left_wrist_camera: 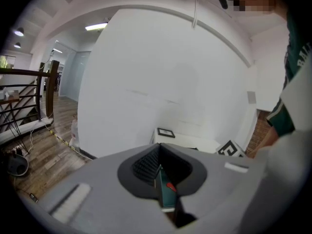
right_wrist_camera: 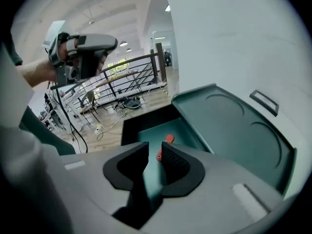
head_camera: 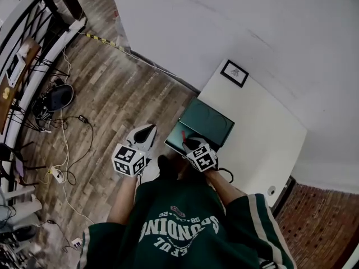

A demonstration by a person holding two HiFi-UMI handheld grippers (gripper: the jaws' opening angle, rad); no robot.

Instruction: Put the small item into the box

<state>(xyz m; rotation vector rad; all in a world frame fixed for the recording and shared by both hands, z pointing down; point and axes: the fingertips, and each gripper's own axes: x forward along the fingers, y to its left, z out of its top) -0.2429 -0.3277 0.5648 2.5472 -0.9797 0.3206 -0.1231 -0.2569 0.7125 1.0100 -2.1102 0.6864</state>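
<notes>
Room: you stand on a wood plank floor (head_camera: 112,100) by a white wall (head_camera: 224,21); cables (head_camera: 63,150) trail along a dark railing (head_camera: 25,27) at the left.
Surface: a white table (head_camera: 263,144) is pushed against the wall, with a framed picture (head_camera: 234,73) at its far end.
Box (right_wrist_camera: 146,130): green, at the table's near corner, its lid (right_wrist_camera: 234,130) swung open.
Small item (right_wrist_camera: 167,140): red, inside the box on its floor, just ahead of your right tongs' right-hand pad.
Right gripper (right_wrist_camera: 155,147): angled down into the box, jaws apart and gripping nothing.
Left gripper (left_wrist_camera: 160,164): beside the box over the floor, jaws a narrow slit apart and empty; the box and the red piece show through the gap.
</notes>
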